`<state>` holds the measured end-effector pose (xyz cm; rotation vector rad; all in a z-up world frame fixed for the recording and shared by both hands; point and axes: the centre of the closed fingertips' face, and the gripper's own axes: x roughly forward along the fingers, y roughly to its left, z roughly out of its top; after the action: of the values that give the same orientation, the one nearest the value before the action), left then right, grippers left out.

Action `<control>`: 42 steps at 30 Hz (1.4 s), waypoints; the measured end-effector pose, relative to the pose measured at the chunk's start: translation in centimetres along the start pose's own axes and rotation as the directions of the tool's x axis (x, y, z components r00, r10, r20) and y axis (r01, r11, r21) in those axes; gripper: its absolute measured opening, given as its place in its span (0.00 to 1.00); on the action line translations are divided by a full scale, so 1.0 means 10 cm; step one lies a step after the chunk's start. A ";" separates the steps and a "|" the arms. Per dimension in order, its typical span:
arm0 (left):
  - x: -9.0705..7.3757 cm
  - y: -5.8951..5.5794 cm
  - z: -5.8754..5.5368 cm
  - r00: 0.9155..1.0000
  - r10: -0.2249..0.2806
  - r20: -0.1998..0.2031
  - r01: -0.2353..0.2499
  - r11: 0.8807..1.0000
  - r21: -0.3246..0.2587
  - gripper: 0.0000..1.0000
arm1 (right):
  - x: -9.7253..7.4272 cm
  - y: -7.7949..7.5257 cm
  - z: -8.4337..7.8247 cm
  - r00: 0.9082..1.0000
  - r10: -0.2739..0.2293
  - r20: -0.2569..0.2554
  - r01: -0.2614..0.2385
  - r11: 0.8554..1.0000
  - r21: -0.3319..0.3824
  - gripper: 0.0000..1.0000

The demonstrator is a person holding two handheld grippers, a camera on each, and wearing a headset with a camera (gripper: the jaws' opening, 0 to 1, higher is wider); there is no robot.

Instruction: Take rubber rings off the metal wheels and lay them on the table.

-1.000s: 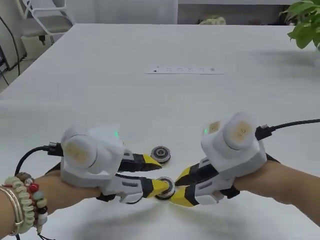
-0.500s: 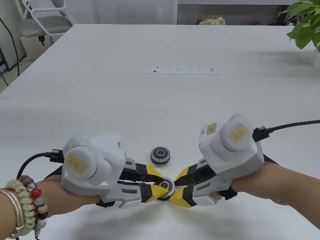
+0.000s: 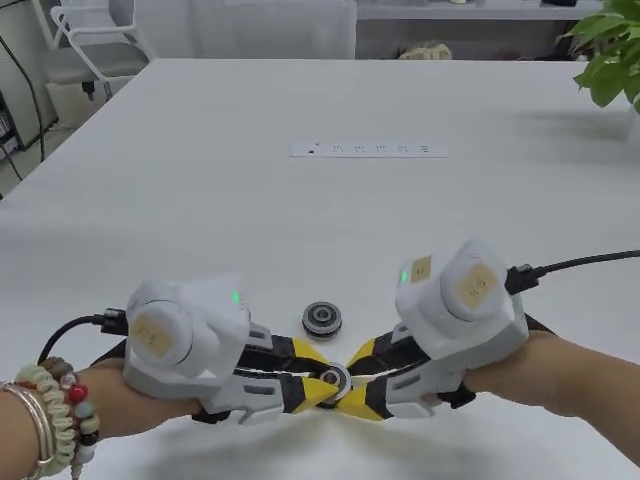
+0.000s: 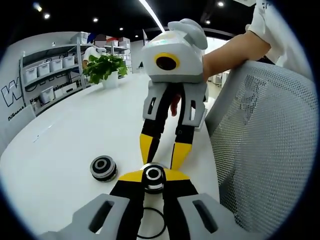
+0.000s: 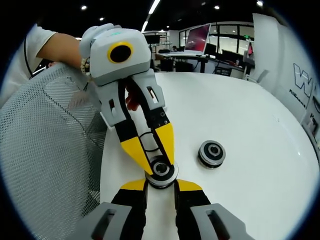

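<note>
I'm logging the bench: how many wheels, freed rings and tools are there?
Metal wheels: 2 (held wheel, free wheel)
Freed rubber ring: 1
Tools: 2 (left tool, right tool)
Total: 5

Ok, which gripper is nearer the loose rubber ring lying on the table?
Left. The left gripper hangs directly over the rubber ring, which lies under its jaws; the right gripper sits beyond the metal wheel that both clamp.
</note>
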<state>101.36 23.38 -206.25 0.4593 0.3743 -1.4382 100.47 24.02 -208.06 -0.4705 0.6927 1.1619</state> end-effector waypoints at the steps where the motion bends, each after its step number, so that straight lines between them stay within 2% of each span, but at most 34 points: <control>1: 0.00 0.00 0.00 1.000 0.001 0.000 -0.001 1.000 0.001 0.08 | 0.00 0.00 0.00 1.000 -0.001 -0.001 0.001 1.000 -0.005 0.18; 7: -0.01 0.00 -0.01 1.000 0.003 0.004 -0.003 1.000 0.003 0.08 | -0.01 -0.02 -0.03 1.000 0.002 -0.015 -0.002 1.000 -0.018 0.14; 8: -0.01 0.00 0.00 1.000 0.003 0.004 -0.003 1.000 0.003 0.08 | -0.02 -0.03 -0.06 1.000 -0.007 -0.029 0.007 1.000 -0.017 0.11; 9: -0.01 0.01 -0.01 1.000 0.005 0.004 -0.005 1.000 0.003 0.08 | -0.02 -0.06 -0.11 0.998 -0.025 -0.057 0.023 0.999 -0.039 0.01; 10: -0.01 0.01 -0.01 1.000 0.005 0.005 -0.005 1.000 0.003 0.08 | -0.01 -0.05 -0.08 0.999 -0.016 -0.034 0.015 0.999 -0.031 0.00; 16: -0.01 0.01 0.00 1.000 0.010 0.010 -0.010 1.000 0.006 0.08 | -0.01 -0.08 -0.07 0.999 -0.024 -0.028 0.024 1.000 0.008 0.00; 21: -0.01 0.02 0.00 1.000 0.013 0.011 -0.013 1.000 0.015 0.08 | 0.00 -0.12 -0.07 0.999 -0.031 -0.034 0.034 0.995 0.096 0.00; 23: -0.01 0.01 0.01 1.000 0.016 0.008 -0.017 0.999 0.039 0.08 | -0.01 -0.13 -0.07 0.999 -0.032 -0.032 0.036 0.992 0.118 0.00; 26: -0.01 0.01 0.01 1.000 0.015 0.006 -0.016 0.999 0.052 0.07 | -0.02 -0.14 -0.07 0.999 -0.027 -0.029 0.033 0.981 0.191 0.00; 30: -0.02 0.02 0.01 1.000 0.015 -0.003 -0.015 0.999 0.030 0.09 | -0.04 -0.14 -0.07 0.999 -0.022 -0.023 0.027 0.970 0.241 0.00; 34: -0.04 0.01 -0.01 1.000 0.004 -0.010 -0.003 1.000 0.027 0.08 | -0.04 -0.15 -0.08 1.000 -0.018 -0.017 0.023 0.949 0.313 0.00; 38: -0.05 0.01 -0.02 1.000 0.003 -0.014 -0.002 1.000 0.019 0.08 | -0.06 -0.15 -0.08 1.000 -0.010 -0.008 0.012 0.935 0.355 0.00; 40: -0.05 0.01 -0.02 1.000 -0.001 -0.015 0.001 1.000 0.007 0.08 | -0.06 -0.16 -0.07 1.000 -0.008 0.009 0.004 0.925 0.379 0.00; 42: -0.05 0.01 -0.02 1.000 -0.003 -0.015 0.003 1.000 -0.002 0.08 | -0.09 -0.17 -0.02 0.999 -0.008 0.044 -0.012 0.906 0.422 0.00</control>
<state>101.42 23.98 -206.18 0.4680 0.3888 -1.4378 101.81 22.69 -207.59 -0.0756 0.8795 0.9835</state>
